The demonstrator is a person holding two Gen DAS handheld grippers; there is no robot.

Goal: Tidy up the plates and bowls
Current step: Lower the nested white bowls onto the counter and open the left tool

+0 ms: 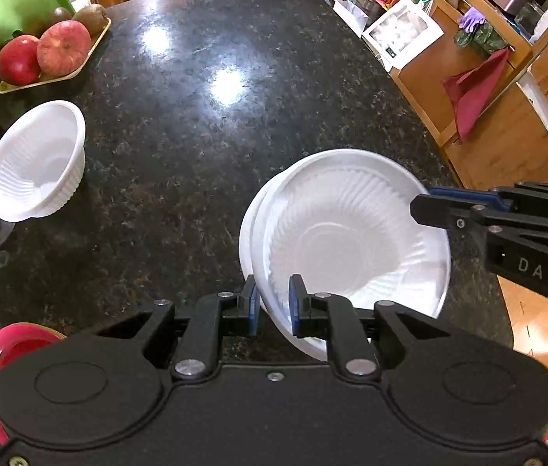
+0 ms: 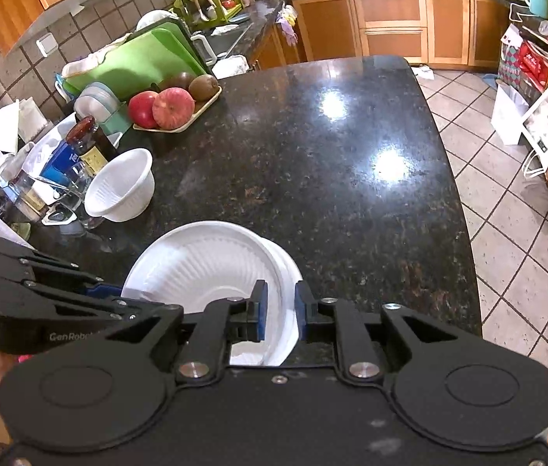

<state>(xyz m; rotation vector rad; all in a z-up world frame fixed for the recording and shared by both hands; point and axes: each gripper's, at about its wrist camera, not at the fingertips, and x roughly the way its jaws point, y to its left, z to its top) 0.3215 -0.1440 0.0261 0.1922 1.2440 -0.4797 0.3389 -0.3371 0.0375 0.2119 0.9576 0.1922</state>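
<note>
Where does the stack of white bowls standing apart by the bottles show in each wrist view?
Left wrist: stack of white bowls at the left edge, mid-height, below the fruit tray.
Right wrist: it sits left of centre, beside the bottles.
Shared landmark: the fruit tray with red apples.

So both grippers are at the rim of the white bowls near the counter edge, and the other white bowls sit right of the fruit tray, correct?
Not quite. The other white bowls sit nearer than the fruit tray and to its left, as the right wrist view shows. Both grippers, left and right, do straddle the near bowls' rim.

white bowls (image 2: 212, 268), hand-held gripper (image 2: 278, 310), dark countertop (image 2: 313, 155)
</note>
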